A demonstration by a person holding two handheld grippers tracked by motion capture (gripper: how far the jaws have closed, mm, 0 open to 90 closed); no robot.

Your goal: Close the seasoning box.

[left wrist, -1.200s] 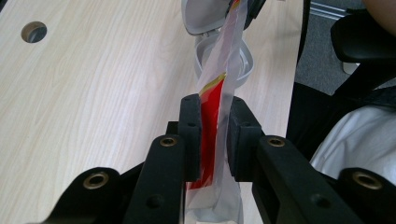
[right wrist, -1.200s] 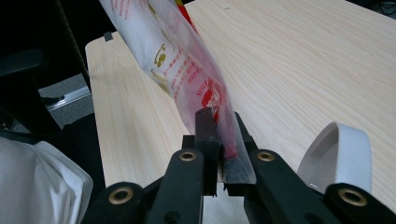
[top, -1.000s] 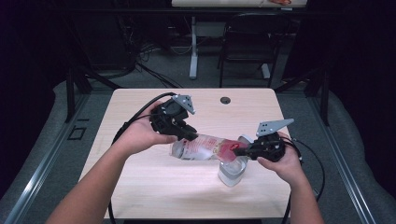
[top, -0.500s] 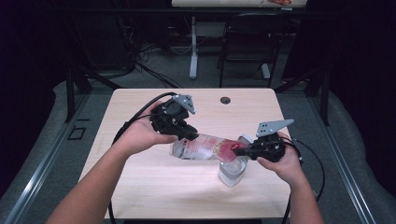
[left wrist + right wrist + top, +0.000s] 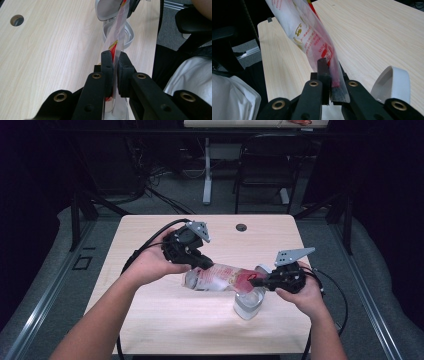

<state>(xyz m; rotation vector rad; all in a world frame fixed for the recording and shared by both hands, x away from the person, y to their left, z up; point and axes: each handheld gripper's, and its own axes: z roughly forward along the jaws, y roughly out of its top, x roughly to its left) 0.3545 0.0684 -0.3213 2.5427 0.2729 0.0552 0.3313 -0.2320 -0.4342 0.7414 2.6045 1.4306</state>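
Bag (image 5: pixel 222 276) spans between both grippers, over cup (image 5: pixel 248 303) on worktop (image 5: pixel 150 320). Left gripper (image 5: pixel 113 56) jaws just closed, pinching bag edge; right gripper (image 5: pixel 329 62) jaws clamped on opposite end. Advice: keep both pinches firm, tilt slowly toward cup.

**A pale table in a dark room**

We are looking down on a light wooden table (image 5: pixel 165 320) with a round cable hole (image 5: pixel 241 227) near its far edge. It is standing on grey carpet (image 5: pixel 360 270), with metal floor rails (image 5: pixel 45 305) running along both sides. Beyond it, a black chair (image 5: pixel 265 175) and a white table leg (image 5: pixel 207 175) are sitting among loose floor cables (image 5: pixel 160 175). Darkness is swallowing the walls.
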